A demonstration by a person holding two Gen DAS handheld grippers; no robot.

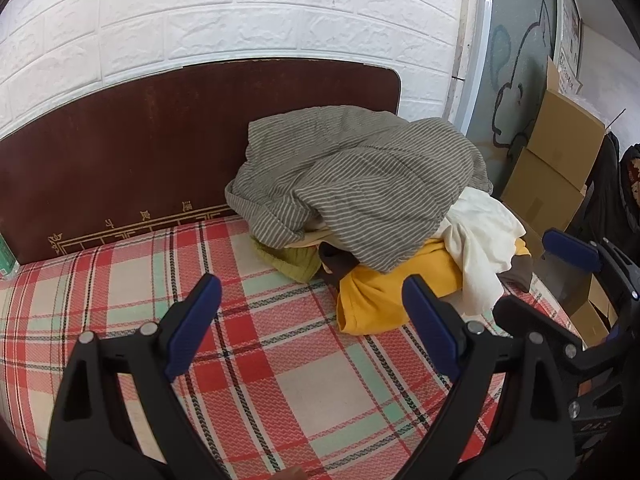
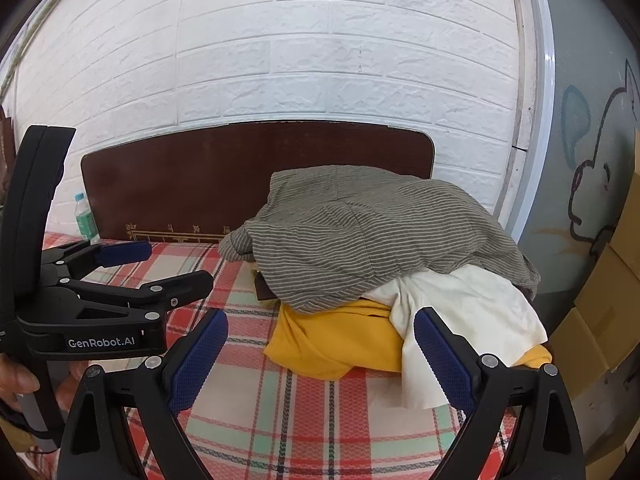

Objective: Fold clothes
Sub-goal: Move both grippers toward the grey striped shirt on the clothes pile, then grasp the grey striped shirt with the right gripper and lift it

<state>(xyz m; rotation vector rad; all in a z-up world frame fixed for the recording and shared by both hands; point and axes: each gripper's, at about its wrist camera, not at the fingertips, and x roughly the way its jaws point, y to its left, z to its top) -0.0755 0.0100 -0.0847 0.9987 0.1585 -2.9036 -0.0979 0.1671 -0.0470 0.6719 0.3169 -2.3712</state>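
Both tongs, left [image 1: 312, 296] and right [image 2: 320, 332], stand wide and empty above the bed [image 1: 280, 360]; clothes pile [image 2: 360, 240] sits, seemingly unfolded, by the headboard [image 1: 160, 140].

Clothes pile [image 2: 380, 276] sits unfolded at far right of bed by headboard: grey striped garment [image 1: 360, 184] crumpled on top, w/ cream piece [image 1: 480, 240], yellow one [image 1: 384, 300] and olive bit [image 1: 288, 258] under it.

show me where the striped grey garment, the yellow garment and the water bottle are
striped grey garment [image 2: 360, 232]: right wrist view, on its top, draped over the pile.
yellow garment [image 2: 332, 340]: right wrist view, on the front fold lying on the plaid cover.
water bottle [image 2: 85, 222]: right wrist view, on its green label, beside the headboard.
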